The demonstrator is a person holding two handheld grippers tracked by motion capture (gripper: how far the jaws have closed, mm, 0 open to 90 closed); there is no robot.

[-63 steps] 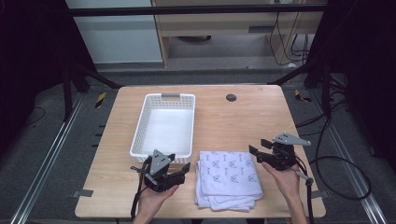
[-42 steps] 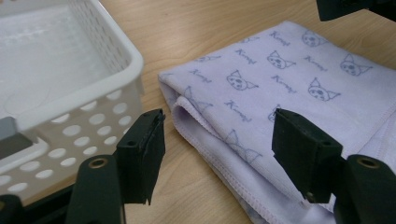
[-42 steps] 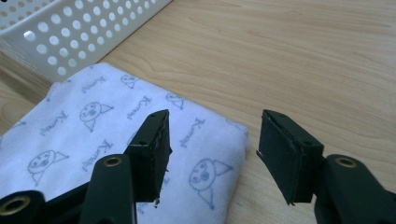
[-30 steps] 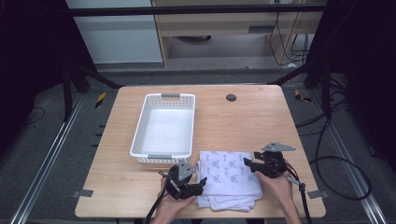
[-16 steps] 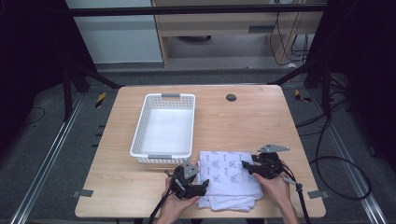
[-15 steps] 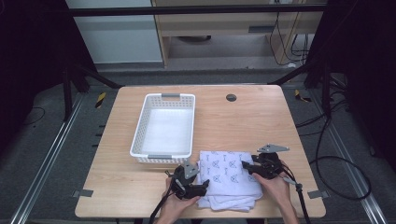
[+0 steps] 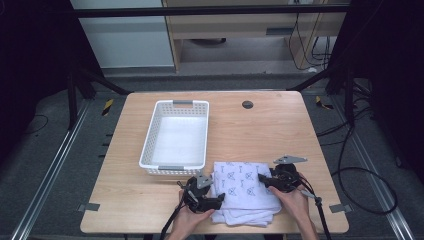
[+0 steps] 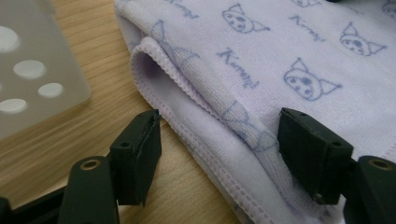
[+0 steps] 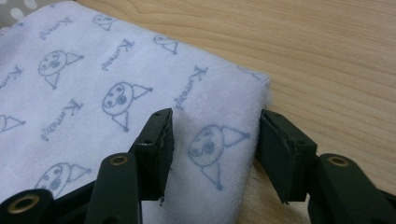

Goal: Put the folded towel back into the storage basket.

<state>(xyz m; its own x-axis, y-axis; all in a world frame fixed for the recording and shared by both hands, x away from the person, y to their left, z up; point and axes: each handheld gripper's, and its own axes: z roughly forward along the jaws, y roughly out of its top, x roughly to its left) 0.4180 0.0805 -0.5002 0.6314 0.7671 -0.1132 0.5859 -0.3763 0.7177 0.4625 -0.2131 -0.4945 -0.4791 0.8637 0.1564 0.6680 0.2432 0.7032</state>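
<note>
A folded white towel (image 7: pixel 243 192) printed with blue cat faces lies near the table's front edge. My left gripper (image 7: pixel 218 200) sits at its left side, open. In the left gripper view the towel's layered hem (image 8: pixel 205 121) runs between the two jaws, with the left gripper (image 8: pixel 219 140) low over the wood. My right gripper (image 7: pixel 262 180) is at the towel's right edge, open. In the right gripper view the towel's corner (image 9: pixel 219 126) lies between the spread jaws of the right gripper (image 9: pixel 215 147), one over the cloth and one over bare table.
A white perforated basket (image 7: pixel 176 137) stands just beyond the towel on the wooden table (image 7: pixel 280 135); its wall (image 8: pixel 32 70) shows at the left. A dark round grommet (image 7: pixel 247 104) sits at the table's far side. Cables (image 7: pixel 350 175) trail off to the right.
Both grippers have moved inward from beside the towel to its left and right edges. The left one travelled right along the front edge. The towel has not moved.
</note>
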